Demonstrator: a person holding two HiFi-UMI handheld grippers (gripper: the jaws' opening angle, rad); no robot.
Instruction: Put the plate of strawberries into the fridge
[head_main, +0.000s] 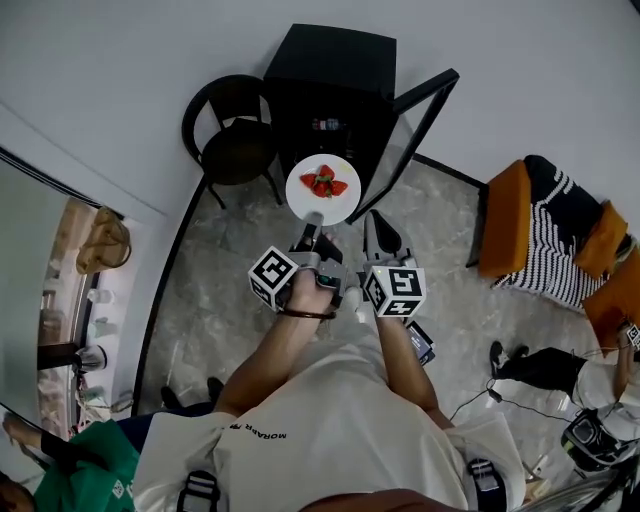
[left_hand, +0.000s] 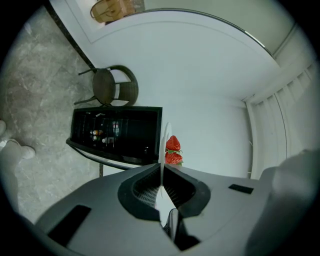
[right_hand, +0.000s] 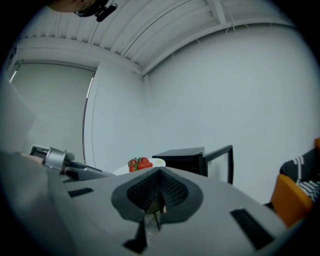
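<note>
Head view: the left claw is clamping the 6 o'clock rim of the white plate, strawberries piled in the middle. The plate is hanging just in front of the black fridge at 12 o'clock, its door swung open toward 3 o'clock. A chair is sitting at the fridge's 9 o'clock. The right claw is hovering beside the plate at 4 o'clock.

Left gripper view: the jaws are pinching the plate edge-on.

Right gripper view: the jaws are pressed together on nothing, with the plate off at 11 o'clock.
</note>
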